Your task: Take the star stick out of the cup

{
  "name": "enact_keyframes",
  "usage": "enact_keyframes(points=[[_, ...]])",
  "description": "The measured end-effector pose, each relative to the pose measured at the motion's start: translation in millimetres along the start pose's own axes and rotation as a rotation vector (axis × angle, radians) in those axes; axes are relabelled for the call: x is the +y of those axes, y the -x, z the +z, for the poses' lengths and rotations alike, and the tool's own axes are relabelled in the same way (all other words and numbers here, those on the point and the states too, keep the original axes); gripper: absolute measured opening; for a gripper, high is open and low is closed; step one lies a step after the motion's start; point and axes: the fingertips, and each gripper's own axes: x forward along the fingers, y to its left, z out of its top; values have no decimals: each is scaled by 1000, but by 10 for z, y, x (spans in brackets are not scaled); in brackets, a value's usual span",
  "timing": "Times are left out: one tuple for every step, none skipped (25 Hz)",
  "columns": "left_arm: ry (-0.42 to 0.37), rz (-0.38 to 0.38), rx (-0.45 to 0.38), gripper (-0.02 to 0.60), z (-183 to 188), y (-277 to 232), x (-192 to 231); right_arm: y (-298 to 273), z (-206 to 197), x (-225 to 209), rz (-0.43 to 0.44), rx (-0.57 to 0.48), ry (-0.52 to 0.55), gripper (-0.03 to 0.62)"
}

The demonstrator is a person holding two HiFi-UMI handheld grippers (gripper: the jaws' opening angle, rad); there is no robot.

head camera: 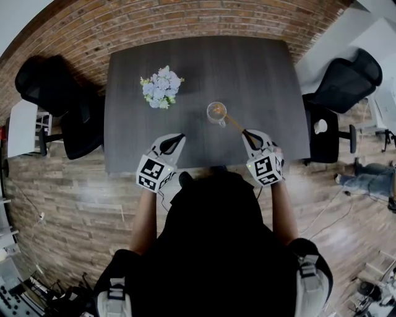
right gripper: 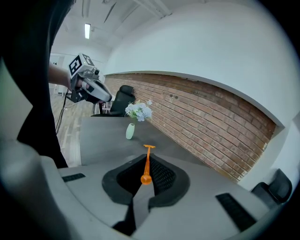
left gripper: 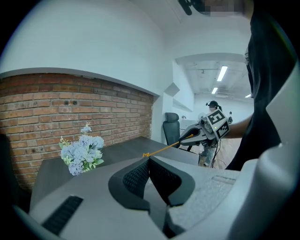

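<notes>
A dark table [head camera: 260, 68] stands against a brick wall [head camera: 185, 18], with office chairs [head camera: 343, 80] at either end. On the table, left of centre, are pale blue flowers [head camera: 162, 86] in a small vase [right gripper: 130, 131]. A clear glass cup [head camera: 216, 112] stands upright near the middle, well apart from the flowers.

The right gripper [head camera: 247, 135], at the near edge, has its jaws pressed together on the lower end of the orange star stick [head camera: 235, 124]. The stick slants from the jaws up to the cup's rim. From overhead it is unclear whether its far tip sits inside the cup or just above it.

The left gripper [head camera: 178, 138] hovers over the near edge below the flowers. Its jaws meet with nothing between them, and it touches neither cup nor stick.
</notes>
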Motion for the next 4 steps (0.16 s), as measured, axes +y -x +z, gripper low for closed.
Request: enact_keyframes(points=[[4,3,0,2,-1,-7,-1,-8,0,-11,2,-4,4,13],[8,6,0,2,-6,-12,-1,-20,-1,-18,4,-10,9,13],[12,10,0,2,-14,-17,0,-34,-1,-22,8,-16,13,14],[16,13,0,2,-23,-22,0,-48,-3,-25,11,-21,16,13]])
